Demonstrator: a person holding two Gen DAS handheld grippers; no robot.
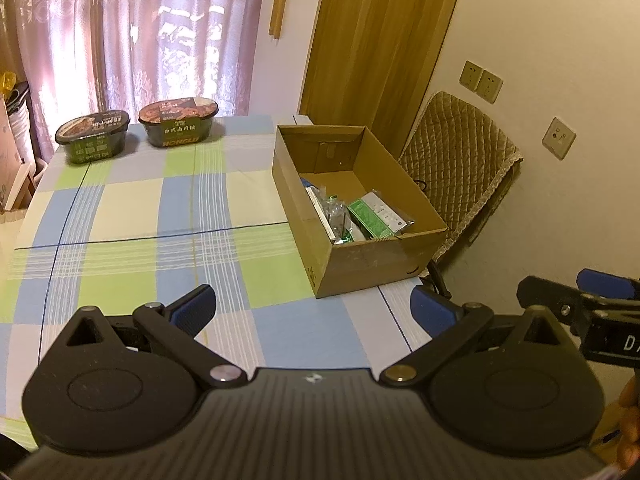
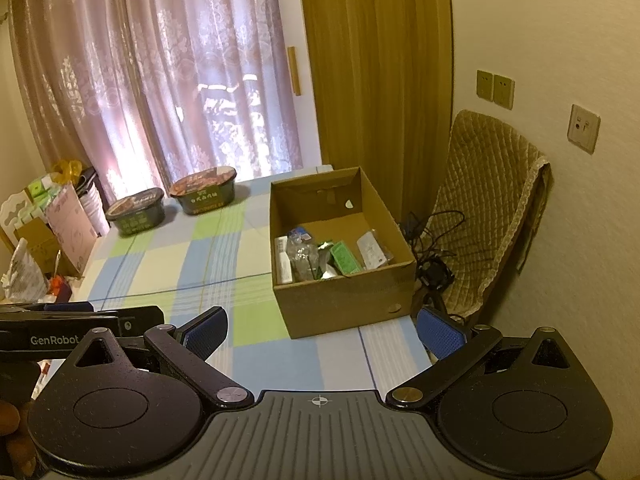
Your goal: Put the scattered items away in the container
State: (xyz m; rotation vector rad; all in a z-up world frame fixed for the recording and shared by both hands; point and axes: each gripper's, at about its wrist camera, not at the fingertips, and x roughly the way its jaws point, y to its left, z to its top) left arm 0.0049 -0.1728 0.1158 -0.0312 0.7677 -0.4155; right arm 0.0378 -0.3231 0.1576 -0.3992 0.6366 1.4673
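Both grippers, left gripper (image 1: pixel 312 308) and right gripper (image 2: pixel 322 330), gape empty; reach far ahead-left for the bowls (image 1: pixel 93 136), probably sealed, then square up, lift level into the box (image 1: pixel 362 264).

Counter (image 1: pixel 132 208) covered by a checked cloth in green, blue and cream. Pink patterned curtains (image 2: pixel 168 80) hung behind it, with a wooden door (image 1: pixel 380 40) to their right. Quilted chair (image 2: pixel 488 208) placed by the wall, below wall sockets (image 2: pixel 494 89).
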